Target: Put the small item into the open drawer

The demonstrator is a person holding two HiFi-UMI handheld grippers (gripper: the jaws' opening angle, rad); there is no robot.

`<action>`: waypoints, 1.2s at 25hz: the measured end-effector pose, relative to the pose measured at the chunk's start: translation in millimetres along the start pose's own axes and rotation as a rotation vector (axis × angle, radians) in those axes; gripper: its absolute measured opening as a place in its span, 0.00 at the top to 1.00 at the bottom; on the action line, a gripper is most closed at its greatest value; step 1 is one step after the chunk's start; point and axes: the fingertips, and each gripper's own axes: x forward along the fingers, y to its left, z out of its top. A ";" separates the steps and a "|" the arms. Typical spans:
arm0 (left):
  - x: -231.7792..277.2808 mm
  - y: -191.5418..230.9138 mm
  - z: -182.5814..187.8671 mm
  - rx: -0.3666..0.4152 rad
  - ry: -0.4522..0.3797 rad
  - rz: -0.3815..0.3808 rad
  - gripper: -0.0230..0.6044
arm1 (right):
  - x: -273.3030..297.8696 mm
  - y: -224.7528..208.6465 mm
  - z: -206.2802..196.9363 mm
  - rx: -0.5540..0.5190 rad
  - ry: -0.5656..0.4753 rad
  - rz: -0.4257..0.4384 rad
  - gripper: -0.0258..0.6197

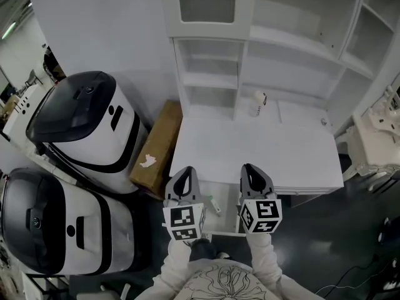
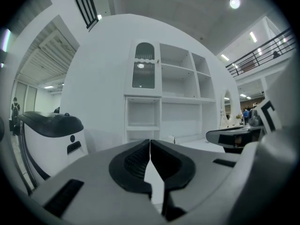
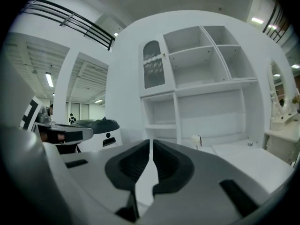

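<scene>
A small white jar-like item point(image 1: 257, 103) stands at the back of the white desk point(image 1: 294, 158), just in front of the shelf unit; it also shows small in the right gripper view point(image 3: 197, 141). Both grippers hover side by side over the desk's front edge. My left gripper point(image 1: 184, 171) is shut with nothing between its jaws point(image 2: 150, 146). My right gripper point(image 1: 249, 168) is also shut and empty point(image 3: 151, 146). Between and below them a pale drawer point(image 1: 222, 194) seems pulled out, mostly hidden; a small light object point(image 1: 214, 205) lies in it.
Two large white-and-black machines point(image 1: 84, 120) point(image 1: 56, 224) stand at the left. A brown cardboard box point(image 1: 157, 144) with a white scrap leans between them and the desk. White shelves point(image 1: 206, 80) rise behind the desk. White furniture point(image 1: 375, 136) stands at the right.
</scene>
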 end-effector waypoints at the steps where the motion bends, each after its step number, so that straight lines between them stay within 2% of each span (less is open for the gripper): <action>1: -1.5 0.0 1.7 0.003 -0.004 0.004 0.95 | -1.6 -0.2 3.0 0.000 -0.009 0.000 0.93; 10: -10.9 -0.7 11.7 0.006 -0.032 0.019 0.95 | -9.2 1.1 16.3 0.002 -0.047 0.004 0.93; 30: -10.5 -2.1 9.6 0.005 -0.028 0.025 0.95 | -6.5 -3.4 9.9 0.008 -0.031 -0.002 0.93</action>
